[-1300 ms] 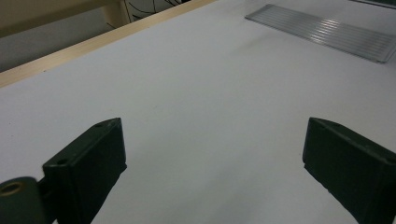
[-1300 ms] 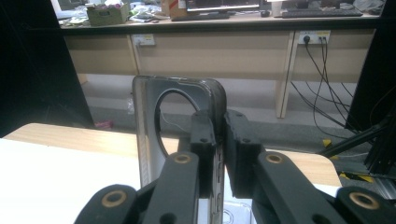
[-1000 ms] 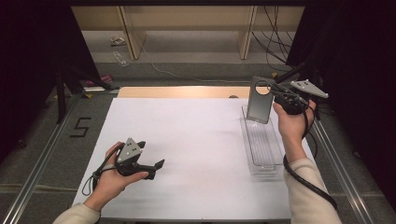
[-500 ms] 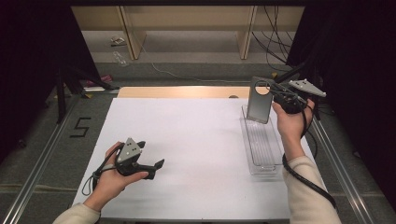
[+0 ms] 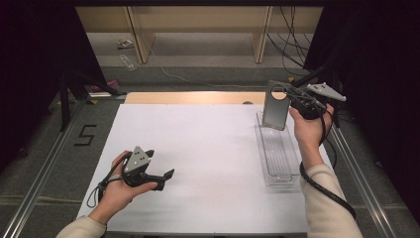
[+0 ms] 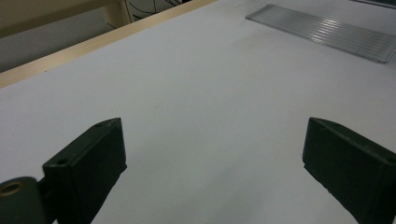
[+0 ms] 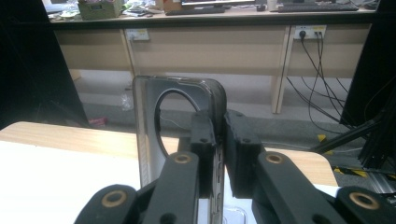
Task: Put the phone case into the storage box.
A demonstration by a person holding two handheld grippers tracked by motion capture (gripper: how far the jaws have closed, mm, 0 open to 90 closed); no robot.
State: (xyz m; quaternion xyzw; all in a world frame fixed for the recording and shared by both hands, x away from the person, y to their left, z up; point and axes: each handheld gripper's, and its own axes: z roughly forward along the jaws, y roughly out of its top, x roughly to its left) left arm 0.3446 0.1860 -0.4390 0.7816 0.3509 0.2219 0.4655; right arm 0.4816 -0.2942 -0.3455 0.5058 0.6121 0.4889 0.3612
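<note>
- Phone case (image 5: 275, 105), pinched at its edge by the right tongs (image 7: 219, 140), hangs above the clear tray (image 5: 277, 171); lower it level.
- Left tongs (image 6: 210, 154) gape, released, left of the tray.

The phone case (image 5: 275, 105) I hold is smoky, see-through plastic with a round hole near its top. It stands upright, pinched along one side edge, lifted over the far end of the clear tray (image 5: 277, 153). That tray is long, narrow and ribbed, lying lengthwise along the desk's right edge.
</note>
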